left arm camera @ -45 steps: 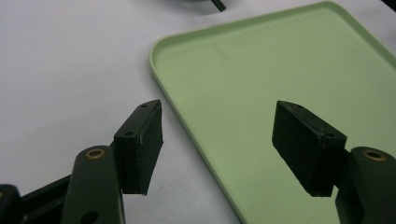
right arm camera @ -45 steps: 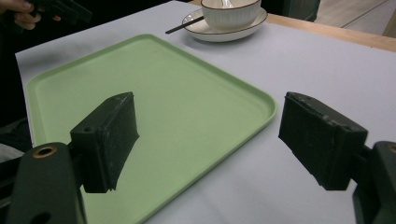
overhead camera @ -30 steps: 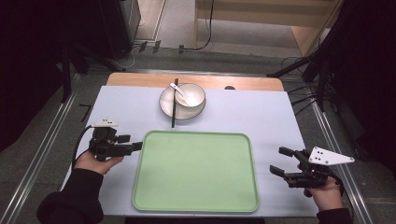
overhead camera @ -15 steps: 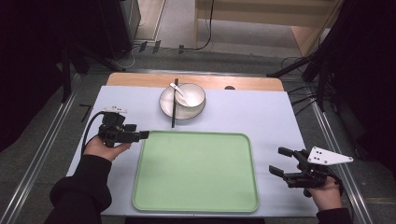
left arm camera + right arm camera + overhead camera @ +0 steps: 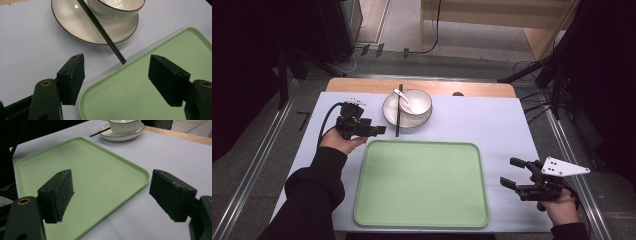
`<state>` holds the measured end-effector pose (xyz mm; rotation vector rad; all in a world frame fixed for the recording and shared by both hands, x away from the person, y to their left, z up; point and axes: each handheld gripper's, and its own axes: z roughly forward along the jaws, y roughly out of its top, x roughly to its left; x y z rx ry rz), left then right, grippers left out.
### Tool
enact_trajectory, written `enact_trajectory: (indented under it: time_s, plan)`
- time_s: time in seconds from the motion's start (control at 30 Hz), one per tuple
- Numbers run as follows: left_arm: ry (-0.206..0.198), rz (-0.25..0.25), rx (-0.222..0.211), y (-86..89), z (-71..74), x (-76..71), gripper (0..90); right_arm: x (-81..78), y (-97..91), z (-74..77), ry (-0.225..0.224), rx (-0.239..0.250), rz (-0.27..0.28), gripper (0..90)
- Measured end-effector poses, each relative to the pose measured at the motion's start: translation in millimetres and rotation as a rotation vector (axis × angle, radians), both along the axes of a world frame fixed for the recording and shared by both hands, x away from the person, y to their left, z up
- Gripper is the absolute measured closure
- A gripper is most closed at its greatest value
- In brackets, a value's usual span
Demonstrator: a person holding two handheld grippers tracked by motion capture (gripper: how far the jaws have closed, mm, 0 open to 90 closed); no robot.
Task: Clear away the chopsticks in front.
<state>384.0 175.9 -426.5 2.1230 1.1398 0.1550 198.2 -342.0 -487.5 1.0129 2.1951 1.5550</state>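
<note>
Both my sleeves are black, the left sleeve (image 5: 314, 185) a long dark shape, the right sleeve (image 5: 569, 231) just a cuff at the wrist. My left gripper (image 5: 379, 130) is black all over, with a black cable (image 5: 327, 121) looping from its back. My right gripper (image 5: 512, 173) is black too and carries a pale grey three-cornered plate (image 5: 563, 167) dotted with small dark holes. My jaws are thick, blocky black pads with rough edges, each on an arm with a brass-coloured ring (image 5: 46, 83).

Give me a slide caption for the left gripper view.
Open hand-held gripper above the green tray's corner, facing chopsticks resting on a plate under a bowl.
</note>
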Motion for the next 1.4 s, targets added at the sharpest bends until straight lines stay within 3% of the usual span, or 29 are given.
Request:
enact_trajectory:
  time_s: [0.33, 0.47, 0.5, 0.53, 0.7, 0.83, 1.0, 1.23, 1.4]
  plan:
    - [0.029, 0.02, 0.038, -21.7, -3.5, 29.1, 32.8, 0.5, 0.0, -0.3, 0.001, 0.005, 0.003, 20.0]
    - [0.016, 0.044, 0.063, -29.0, -5.5, 39.5, 33.6, 0.7, -0.2, -0.3, 0.002, 0.009, 0.004, 20.0]
    - [0.012, 0.051, 0.064, -30.0, -6.2, 41.1, 34.3, 0.7, -0.2, -0.3, 0.001, 0.009, 0.003, 20.0]
    - [0.015, 0.056, 0.066, -31.0, -7.1, 44.1, 41.2, 0.8, -0.4, -0.4, -0.002, 0.007, 0.006, 20.0]
    - [0.036, 0.081, 0.064, -40.3, -11.9, 59.6, 43.3, 0.9, -0.3, -0.5, 0.001, 0.008, 0.006, 20.0]
    - [0.022, 0.096, 0.117, -51.4, -21.8, 70.1, 45.4, 0.9, -0.8, -0.4, -0.002, 0.005, 0.008, 20.0]
    - [0.022, 0.103, 0.144, -58.5, -31.5, 74.3, 48.0, 0.8, -1.6, -0.7, -0.001, 0.005, 0.005, 20.0]
    - [0.059, 0.117, 0.176, -64.2, -44.5, 80.1, 55.1, 0.6, -2.0, -0.7, -0.001, 0.007, 0.004, 20.0]
    - [0.085, 0.133, 0.149, -62.7, -46.7, 83.6, 56.0, 1.1, -2.1, -0.8, -0.002, 0.004, 0.007, 20.0]
